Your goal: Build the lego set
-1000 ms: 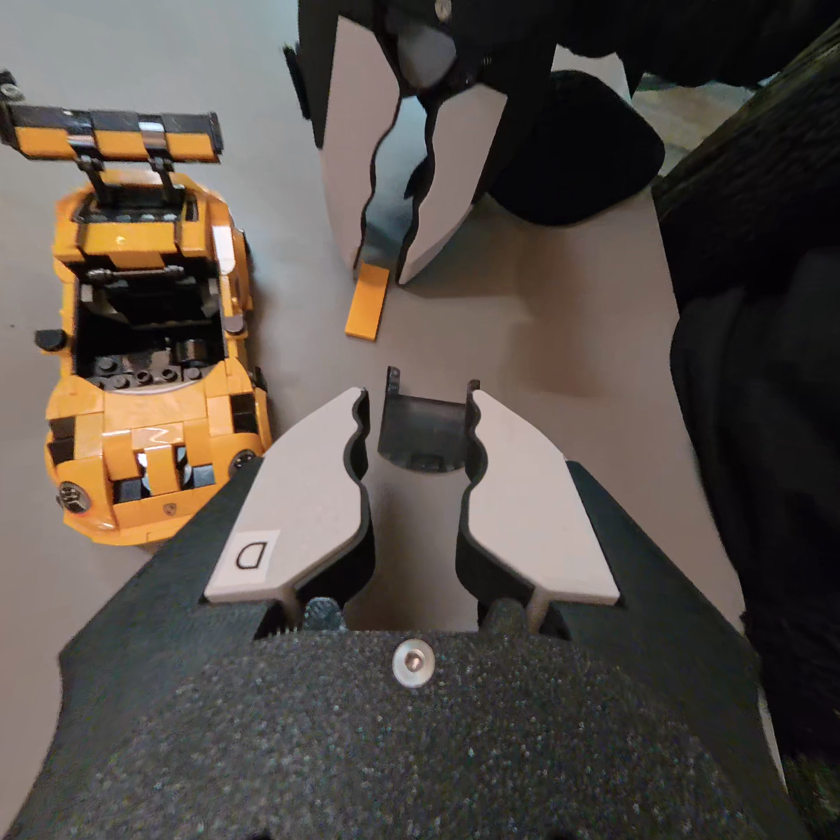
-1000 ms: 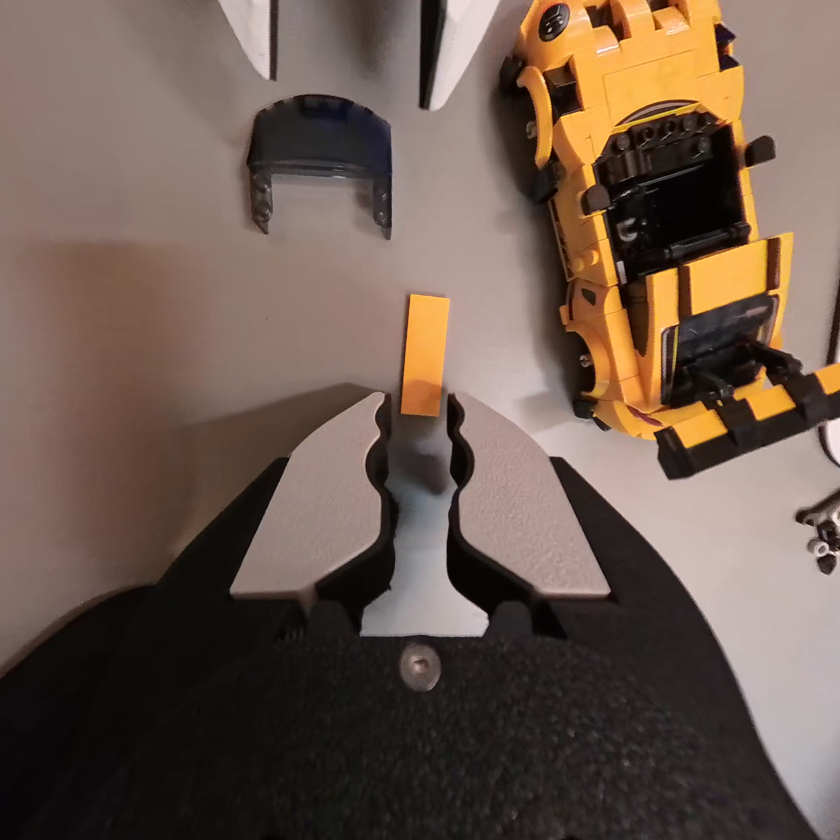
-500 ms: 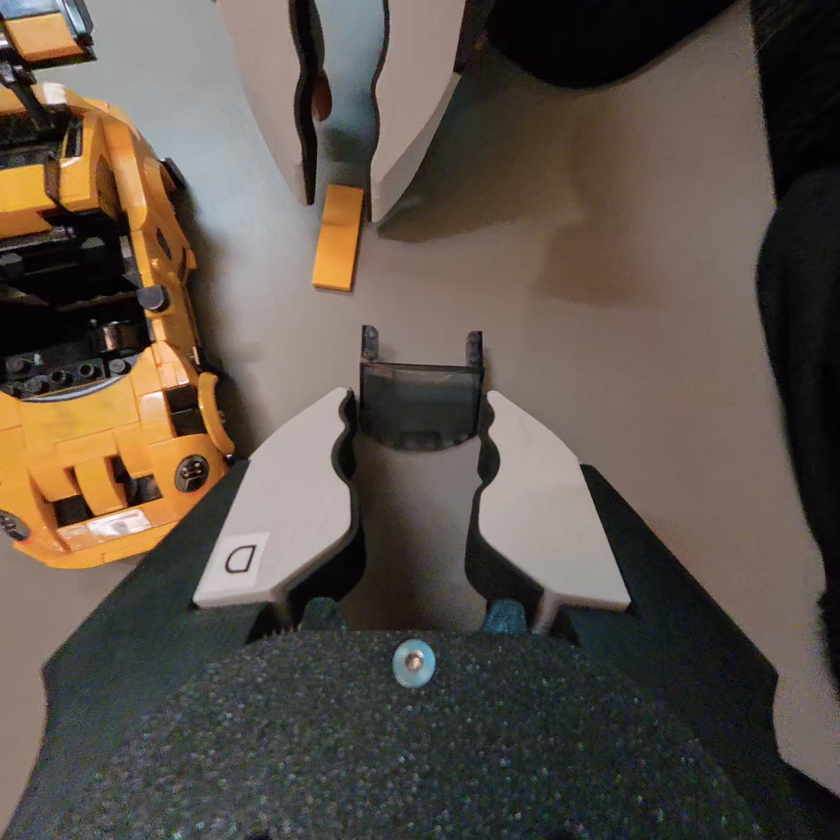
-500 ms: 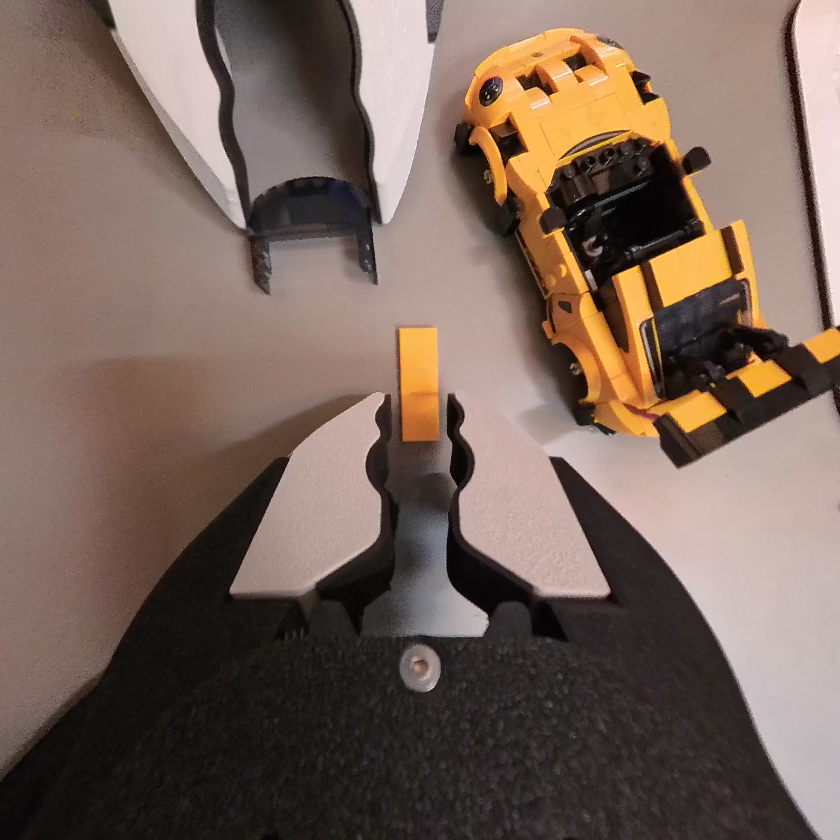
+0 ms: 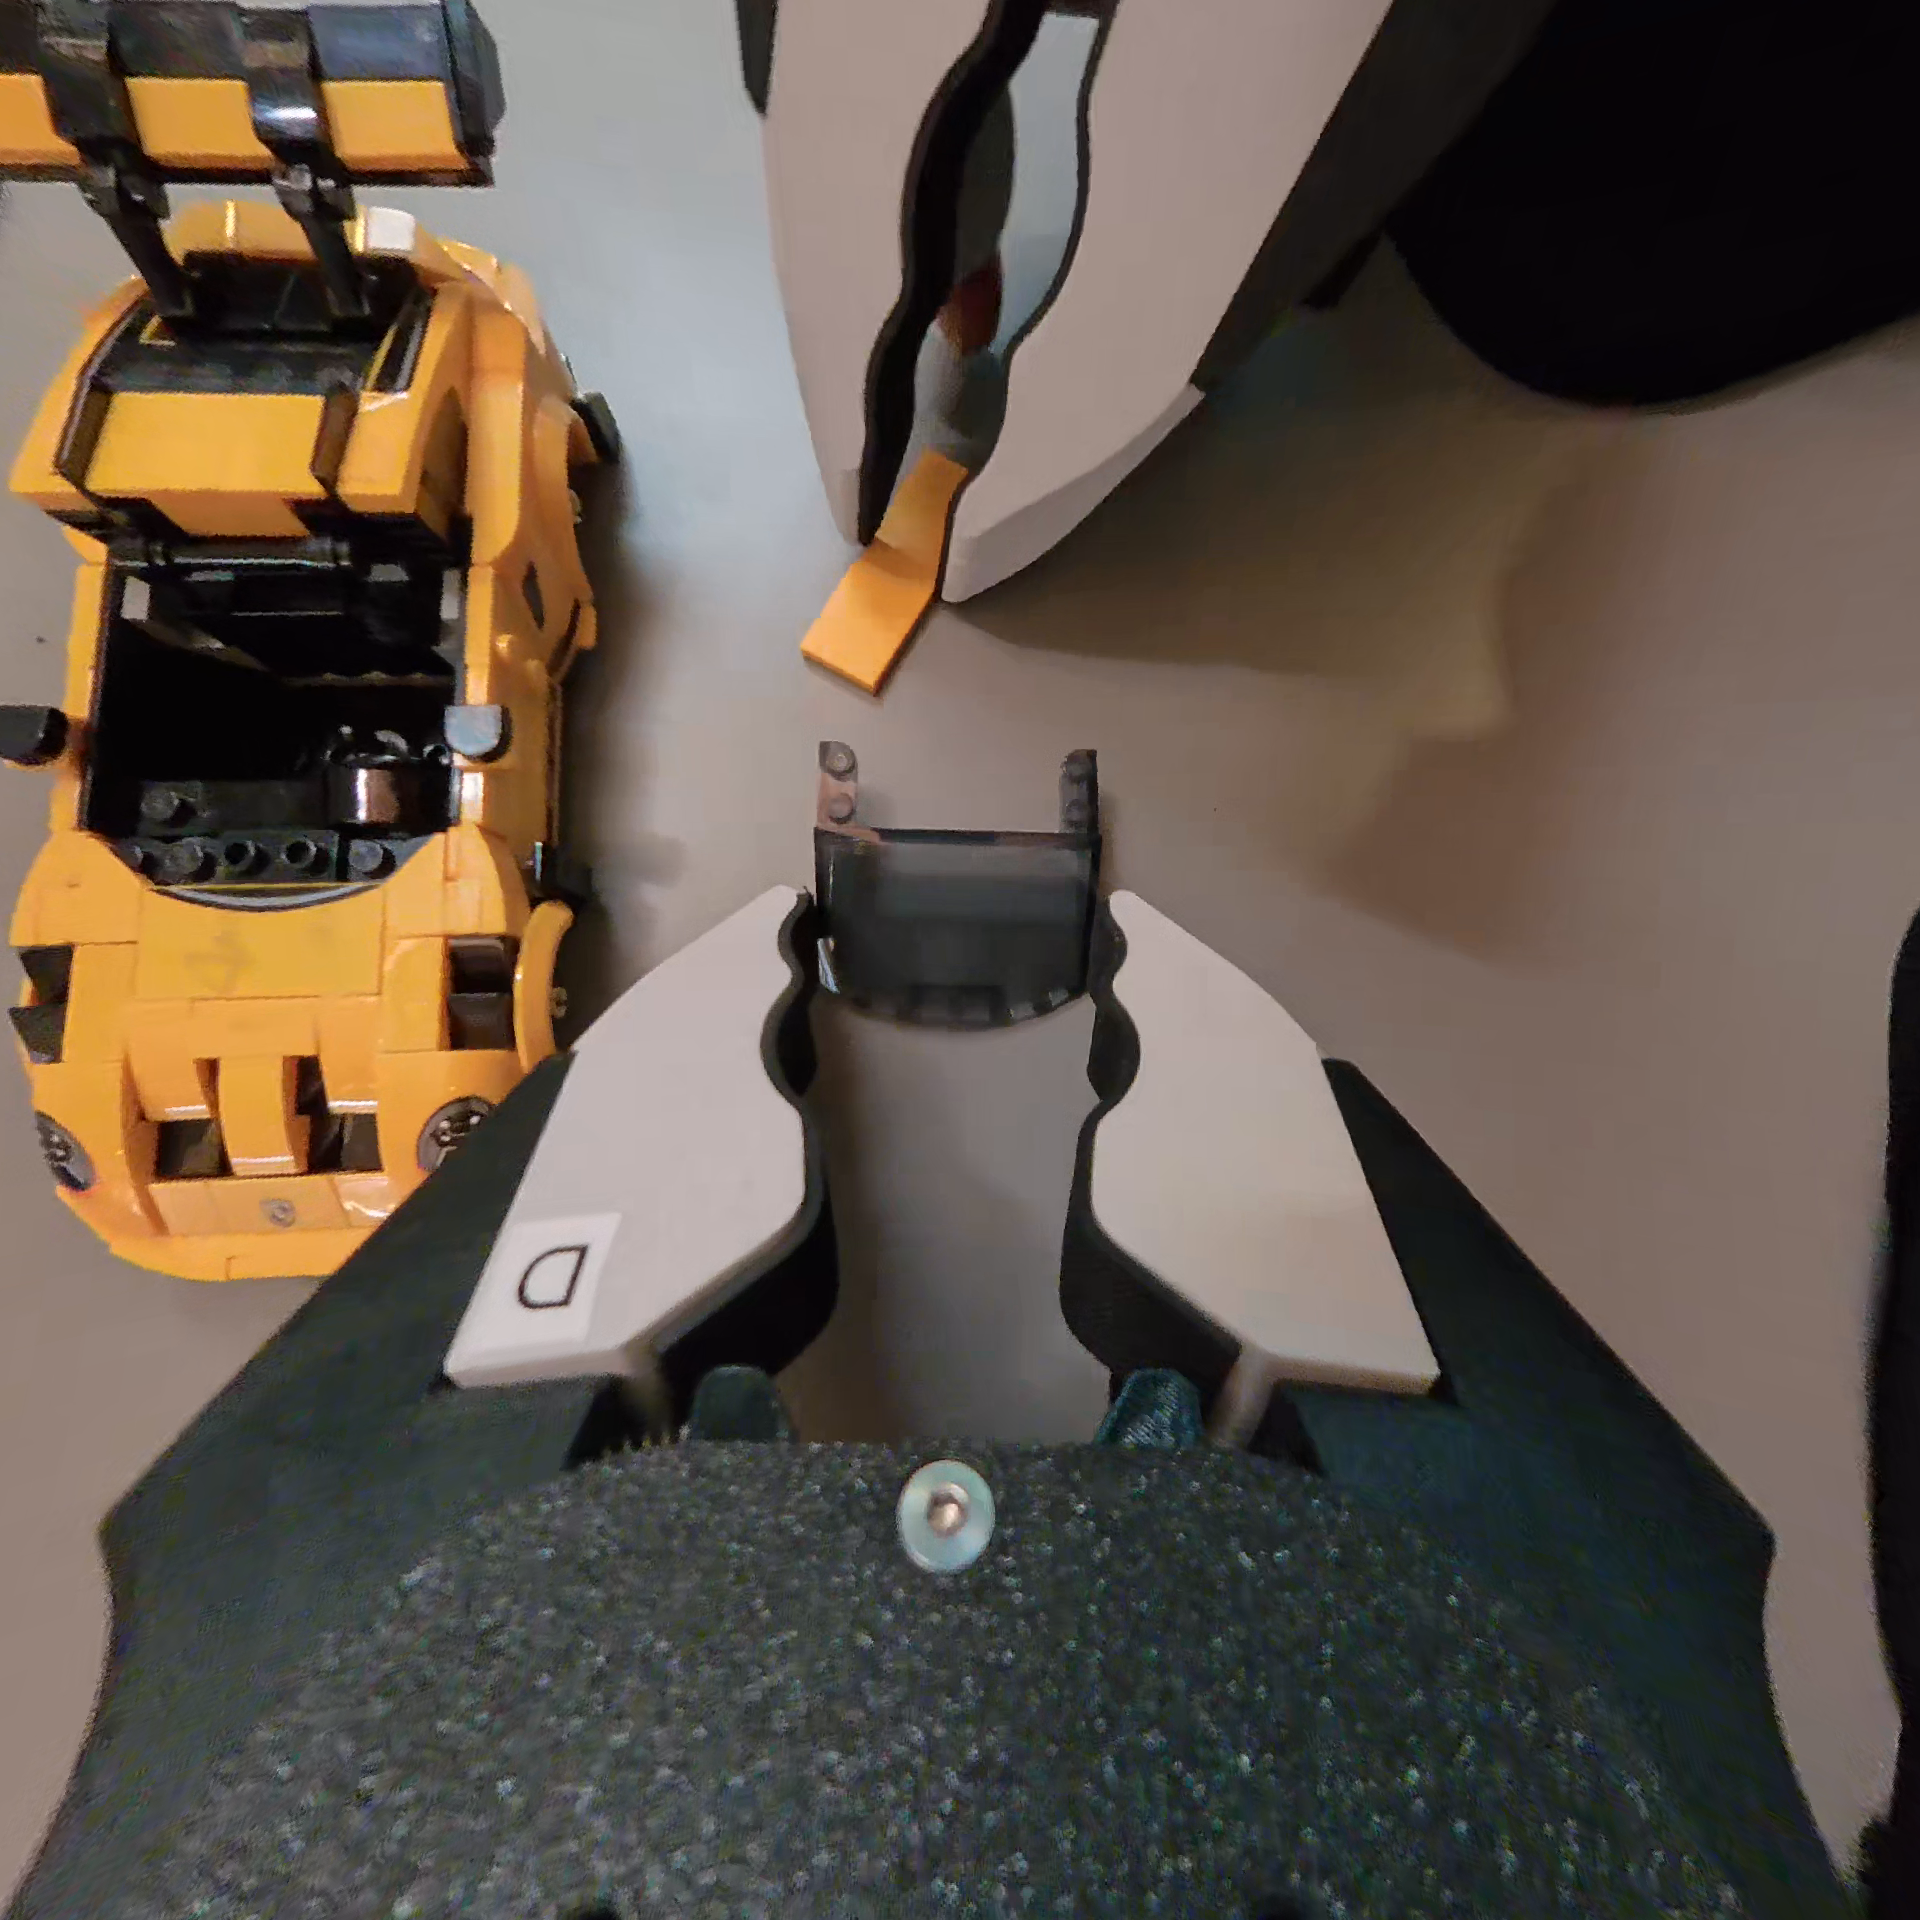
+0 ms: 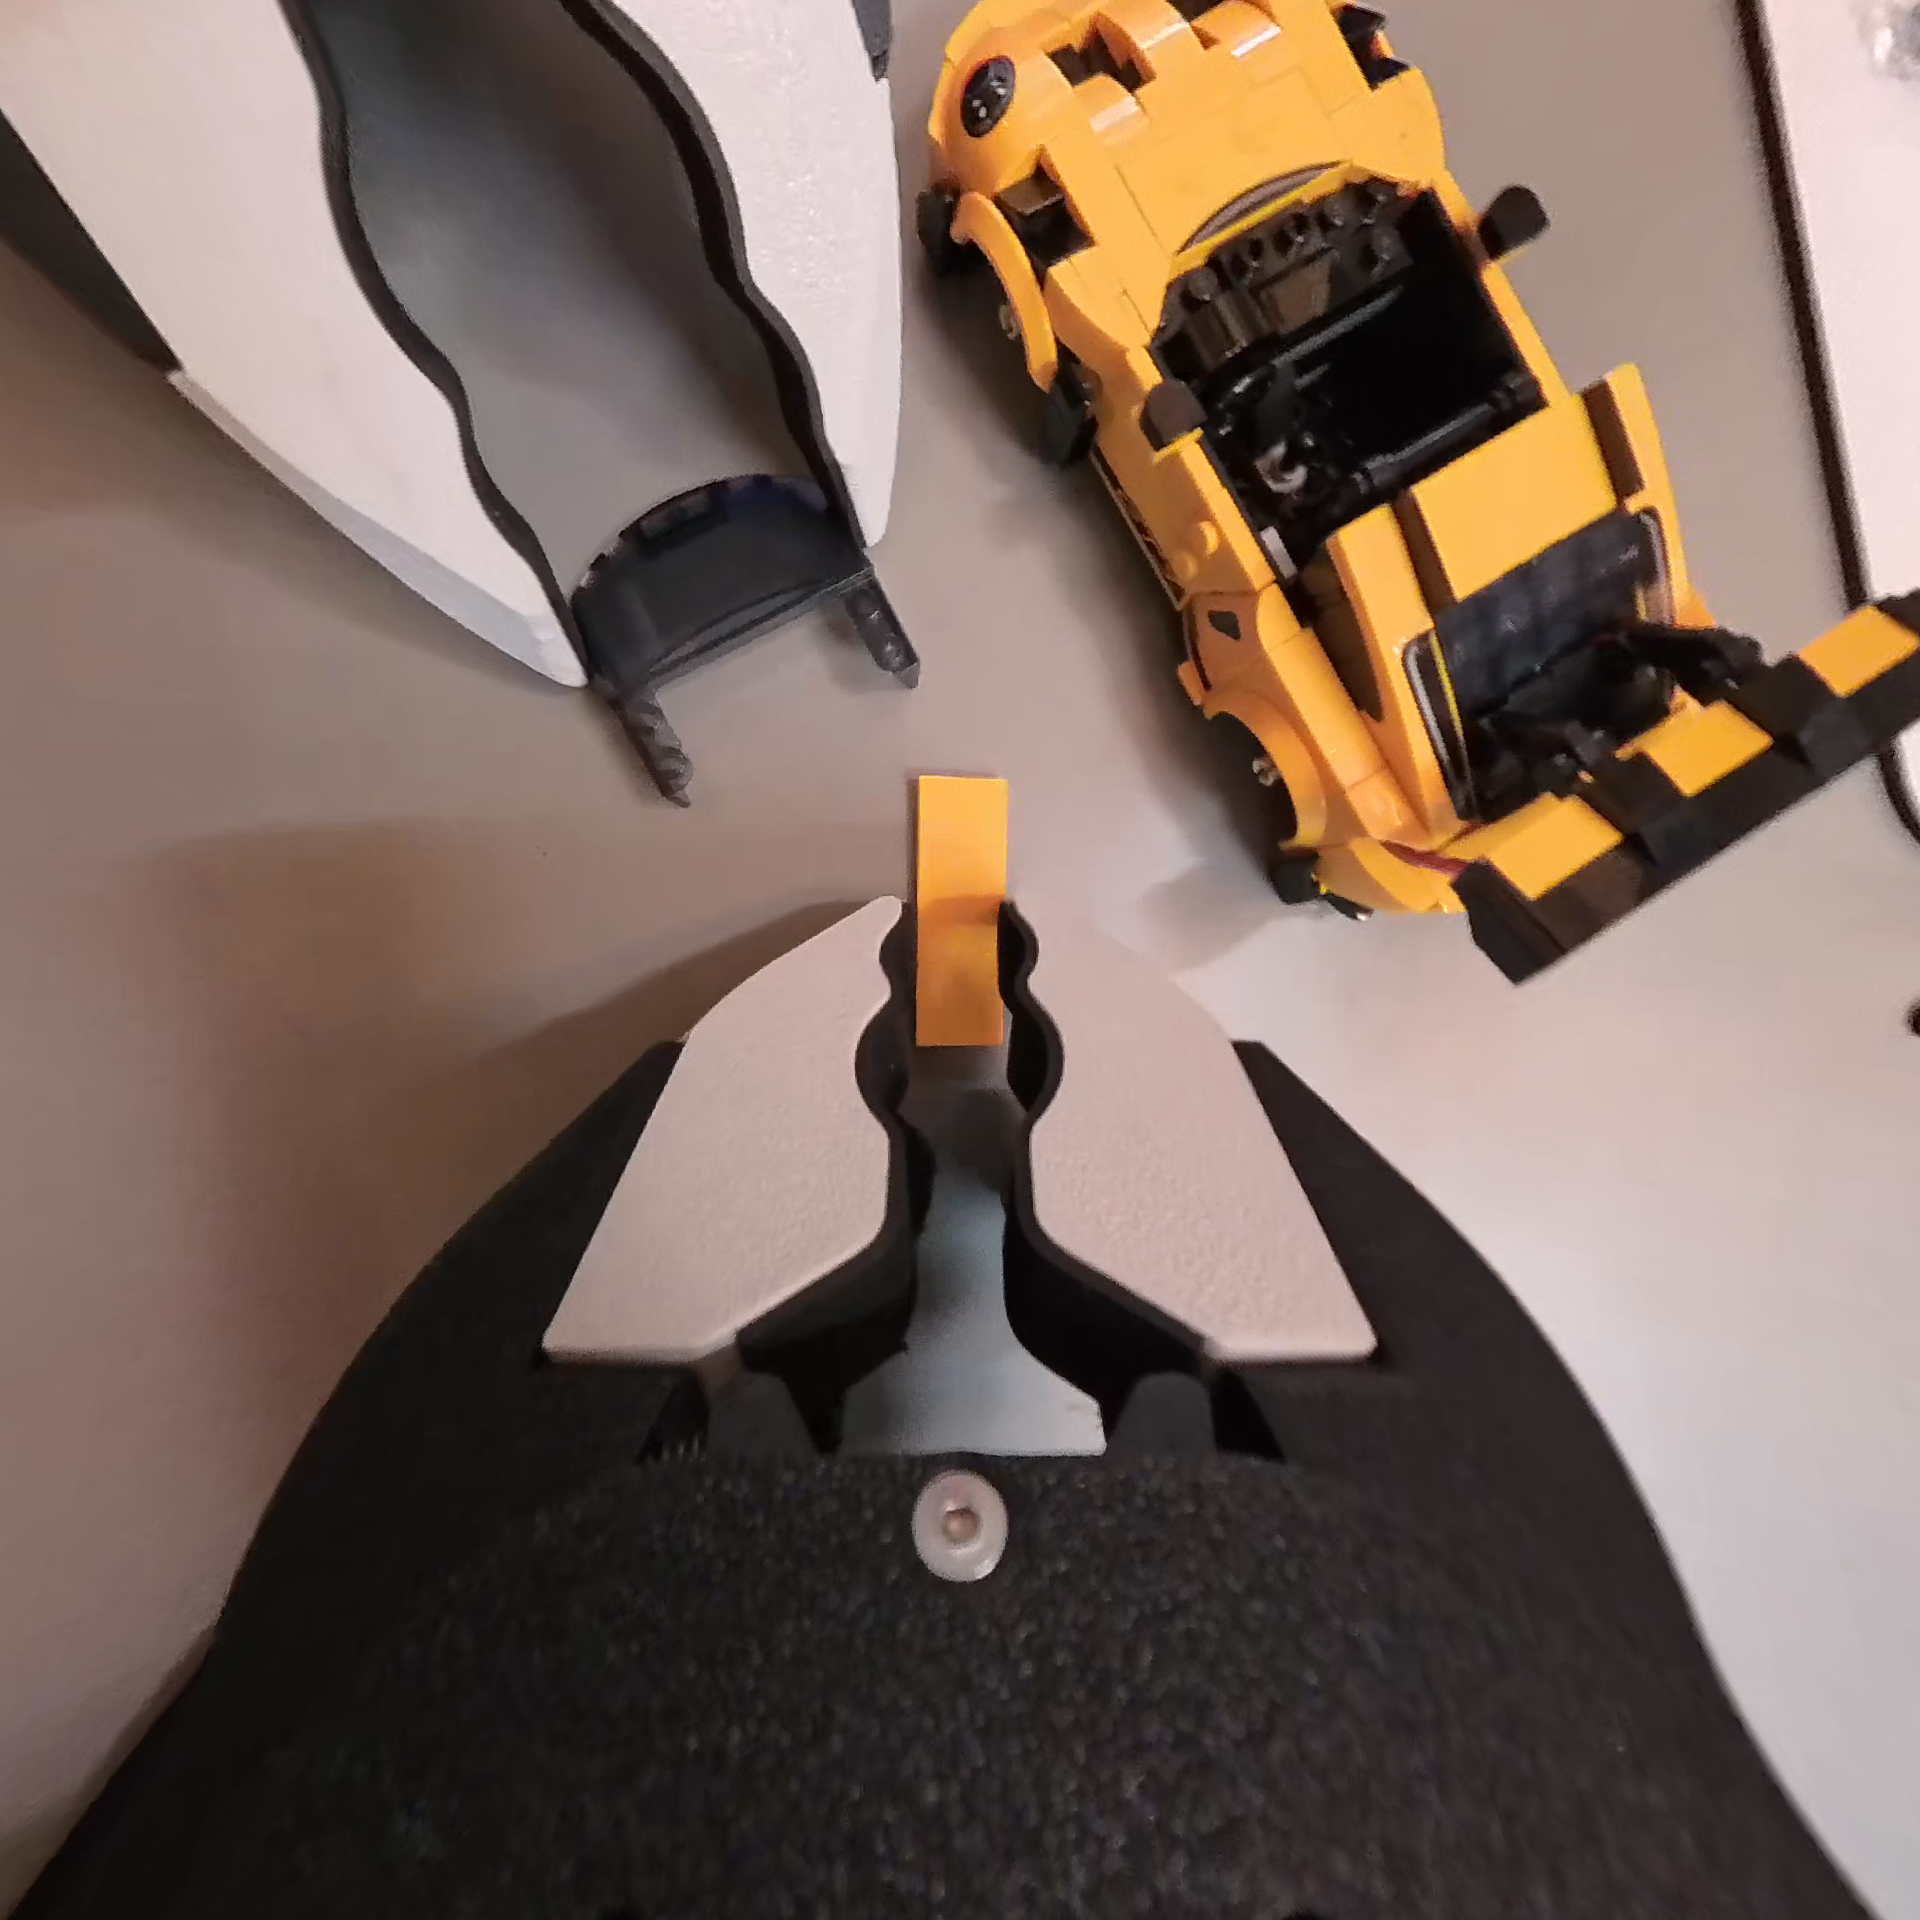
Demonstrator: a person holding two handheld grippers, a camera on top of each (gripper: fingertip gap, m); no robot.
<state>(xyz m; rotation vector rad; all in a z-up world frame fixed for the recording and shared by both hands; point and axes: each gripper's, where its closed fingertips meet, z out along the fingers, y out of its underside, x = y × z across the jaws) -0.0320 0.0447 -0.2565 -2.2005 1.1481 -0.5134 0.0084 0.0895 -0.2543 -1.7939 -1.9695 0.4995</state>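
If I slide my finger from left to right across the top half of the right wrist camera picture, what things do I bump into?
The other tool squeezing the dark windscreen piece → the flat orange tile → the orange lego car → the car's striped rear wing.

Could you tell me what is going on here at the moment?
A person is building a yellow lego car with two handheld claws. The left claw is closed on a dark windscreen piece, the right claw on a flat orange tile. Both pieces are near the grey table; the car's cockpit is uncovered.
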